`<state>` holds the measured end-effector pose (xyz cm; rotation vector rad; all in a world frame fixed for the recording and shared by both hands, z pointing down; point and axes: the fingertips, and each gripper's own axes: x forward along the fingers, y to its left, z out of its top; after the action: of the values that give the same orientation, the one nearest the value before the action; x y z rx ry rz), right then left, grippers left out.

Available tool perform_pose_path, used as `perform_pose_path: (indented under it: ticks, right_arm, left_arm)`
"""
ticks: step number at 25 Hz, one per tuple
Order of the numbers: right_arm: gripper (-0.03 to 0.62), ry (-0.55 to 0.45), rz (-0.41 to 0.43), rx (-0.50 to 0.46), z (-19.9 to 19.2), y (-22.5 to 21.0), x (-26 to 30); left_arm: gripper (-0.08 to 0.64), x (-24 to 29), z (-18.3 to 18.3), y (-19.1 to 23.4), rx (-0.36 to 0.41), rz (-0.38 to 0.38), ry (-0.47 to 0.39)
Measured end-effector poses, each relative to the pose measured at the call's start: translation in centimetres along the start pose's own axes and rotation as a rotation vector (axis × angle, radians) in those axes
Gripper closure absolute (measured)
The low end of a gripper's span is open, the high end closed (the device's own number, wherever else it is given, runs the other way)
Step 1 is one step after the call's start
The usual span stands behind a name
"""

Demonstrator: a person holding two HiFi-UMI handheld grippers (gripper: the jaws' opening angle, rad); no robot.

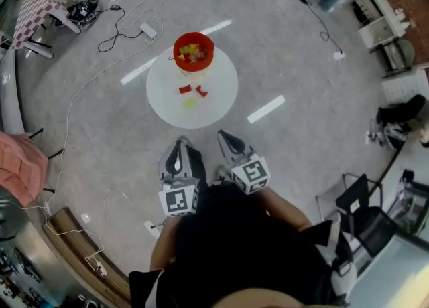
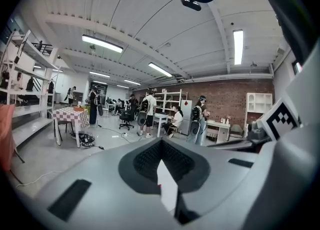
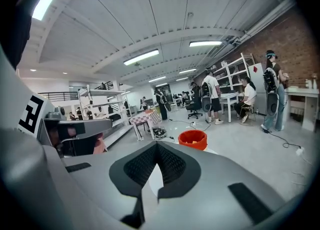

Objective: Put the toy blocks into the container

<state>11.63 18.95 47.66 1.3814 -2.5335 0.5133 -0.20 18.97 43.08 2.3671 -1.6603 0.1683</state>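
The left hand-held gripper (image 1: 181,144) and right hand-held gripper (image 1: 226,136) are pressed together, empty, over open floor (image 1: 288,65) at lower centre; the red bucket (image 1: 177,48) is set at the round table (image 1: 221,99)'s upper edge

the right hand-held gripper (image 3: 156,146) (jaws together, empty) points toward the red container (image 3: 193,139).

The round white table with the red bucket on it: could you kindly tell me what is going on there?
A person stands back from the round white table, holding the left tongs and the right tongs close to the body, both shut and empty. The red bucket at the table's far edge already holds several coloured toy blocks. Two red blocks and one yellow-green block lie on the tabletop in front of it, not yet picked up.
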Motion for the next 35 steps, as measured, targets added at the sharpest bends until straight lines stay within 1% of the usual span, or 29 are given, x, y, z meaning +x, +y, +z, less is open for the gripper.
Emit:
perform_pose_path:
  ticks: [4, 11, 14, 17, 20, 23, 26, 29, 33, 35]
  right_arm:
    - [0.603, 0.026, -0.007, -0.002, 1.2, -0.6, 3.2]
    - [0.603, 0.066, -0.052, -0.019, 1.9, -1.4, 8.6]
    - [0.603, 0.086, -0.067, -0.034, 1.8, -1.5, 10.9]
    - [0.603, 0.104, -0.087, -0.037, 1.8, -1.6, 12.5]
    - [0.603, 0.111, -0.113, -0.036, 2.1, -2.3, 13.7]
    - [0.603, 0.108, -0.136, -0.034, 2.2, -3.1, 14.3]
    - [0.603, 0.138, -0.125, -0.042, 1.7, -3.3, 15.0]
    - [0.603, 0.161, -0.117, -0.028, 1.0, -3.9, 15.5]
    - [0.603, 0.165, -0.111, -0.067, 0.6, -5.1, 16.7]
    - [0.603, 0.204, -0.105, -0.056, -0.2, -5.4, 17.2]
  left_arm:
    - [0.568, 3.1, 1.6, 2.0, -0.011, -0.020, -0.021]
    - [0.568, 6.8, 3.6, 5.8, -0.026, -0.066, -0.036]
    - [0.568, 8.3, 4.0, 7.5, -0.022, -0.089, -0.024]
    - [0.568, 9.8, 3.9, 9.3, -0.049, -0.105, -0.010]
    - [0.568, 11.1, 4.4, 10.5, -0.048, -0.119, -0.022]
    - [0.568, 11.9, 4.8, 11.2, -0.053, -0.116, -0.017]
    - [0.568, 12.4, 4.9, 12.0, -0.060, -0.108, -0.020]
    - [0.568, 12.9, 4.9, 12.0, -0.066, -0.106, -0.021]
    - [0.568, 13.6, 5.0, 11.9, -0.077, -0.094, -0.015]
    - [0.568, 13.9, 5.2, 11.7, -0.078, -0.094, -0.016]
